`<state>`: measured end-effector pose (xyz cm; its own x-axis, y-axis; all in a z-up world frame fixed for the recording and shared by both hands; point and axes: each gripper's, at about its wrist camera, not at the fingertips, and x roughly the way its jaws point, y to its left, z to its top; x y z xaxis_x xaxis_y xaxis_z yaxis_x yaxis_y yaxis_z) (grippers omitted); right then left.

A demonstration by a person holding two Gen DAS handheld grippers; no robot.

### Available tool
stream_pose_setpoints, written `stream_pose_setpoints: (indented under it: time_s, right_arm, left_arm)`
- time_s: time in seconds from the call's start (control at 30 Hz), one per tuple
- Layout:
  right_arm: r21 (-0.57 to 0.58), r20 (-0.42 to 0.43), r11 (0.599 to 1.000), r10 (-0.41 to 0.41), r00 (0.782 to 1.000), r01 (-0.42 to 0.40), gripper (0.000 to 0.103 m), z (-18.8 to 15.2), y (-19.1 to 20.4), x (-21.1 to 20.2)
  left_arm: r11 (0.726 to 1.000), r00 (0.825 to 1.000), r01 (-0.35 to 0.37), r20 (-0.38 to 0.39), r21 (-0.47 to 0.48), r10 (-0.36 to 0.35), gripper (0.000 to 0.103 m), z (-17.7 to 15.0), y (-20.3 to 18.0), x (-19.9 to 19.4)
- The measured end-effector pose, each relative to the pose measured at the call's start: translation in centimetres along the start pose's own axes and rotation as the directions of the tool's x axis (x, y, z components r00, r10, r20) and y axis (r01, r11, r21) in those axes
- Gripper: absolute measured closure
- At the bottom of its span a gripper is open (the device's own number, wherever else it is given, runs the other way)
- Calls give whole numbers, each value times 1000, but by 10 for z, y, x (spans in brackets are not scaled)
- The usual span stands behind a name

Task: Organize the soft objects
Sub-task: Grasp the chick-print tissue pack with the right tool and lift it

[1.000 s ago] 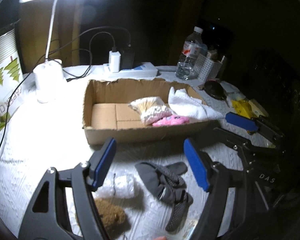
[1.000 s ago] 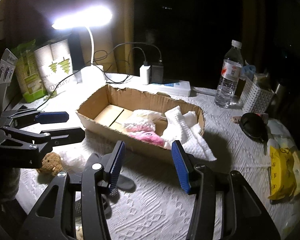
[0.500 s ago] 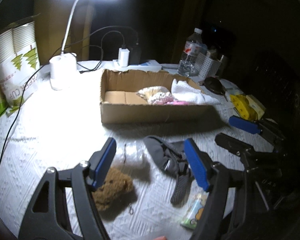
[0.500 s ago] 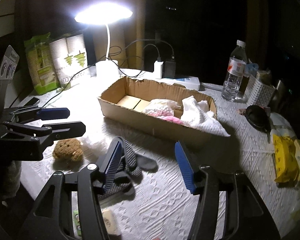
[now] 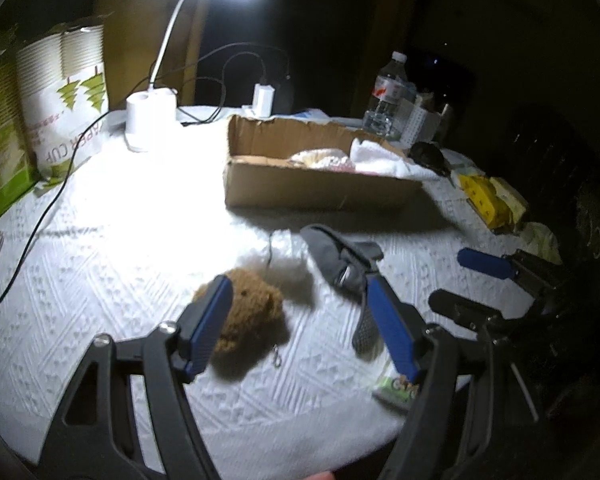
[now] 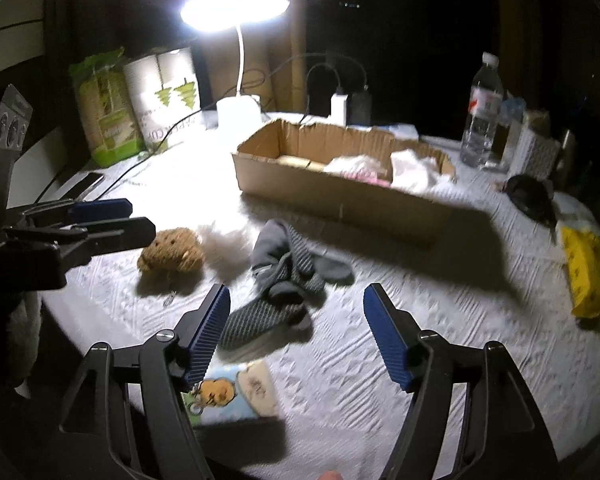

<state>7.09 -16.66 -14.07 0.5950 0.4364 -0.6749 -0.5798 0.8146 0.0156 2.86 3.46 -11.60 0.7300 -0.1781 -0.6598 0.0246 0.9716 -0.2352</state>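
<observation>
Hovering over the near edge of the table (image 6: pixel 440 320), both tongs are lined up for the next pickup. The left gripper (image 5: pixel 296 320) is spread with nothing between its pads, aimed at the brown plush toy (image 5: pixel 248 320) just past its left pad. The right gripper (image 6: pixel 296 336) has just been opening its jaws; they stand wide and empty above the grey sock bundle (image 6: pixel 284 280). A white fluffy thing (image 6: pixel 224 244) lies between toy and socks. The cardboard box (image 6: pixel 340 196) farther back already holds a white cloth (image 6: pixel 412 168) and some pale and pink soft pieces, so I judge the sorting partly done.

Next, each tong needs to drop onto its target, close gently around the bulk of the fabric, lift, and carry it over the box wall. The socks are loose and may trail.

On the tall sleeve beside the lamp (image 5: pixel 152 120), the words "PAPER CUP" (image 5: pixel 72 120) read sideways under green tree prints. A small cartoon-printed packet (image 6: pixel 228 396) lies near the table edge; its writing is too blurred to read.
</observation>
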Motion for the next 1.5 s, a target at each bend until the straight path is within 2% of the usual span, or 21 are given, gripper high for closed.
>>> stream_pose_setpoints:
  time_s: [0.27, 0.63, 0.83, 1.0, 1.07, 1.5]
  right_arm:
    - [-1, -47, 999, 37, 998, -37, 30, -22, 14, 6]
    - [-26, -133, 993, 108, 985, -112, 30, -48, 30, 19]
    - [-71, -169, 990, 105, 980, -119, 30, -60, 38, 31]
    - [-29, -167, 992, 120, 979, -126, 30, -57, 28, 35]
    - [-12, -156, 992, 122, 980, -126, 34, -54, 23, 34]
    - [61, -96, 997, 53, 994, -47, 34, -35, -33, 31]
  left_arm:
    - [1000, 999, -12, -37, -15, 11, 31, -21, 7, 2]
    - [999, 997, -27, -77, -27, 25, 31, -36, 14, 10]
    - [999, 993, -40, -113, -9, 39, 31, -39, 14, 22]
    - [999, 990, -51, -134, -14, 48, 31, -38, 18, 31]
    - [998, 989, -55, -141, -15, 52, 31, -37, 19, 34]
    - [998, 988, -49, -145, 40, 54, 31, -14, -7, 52]
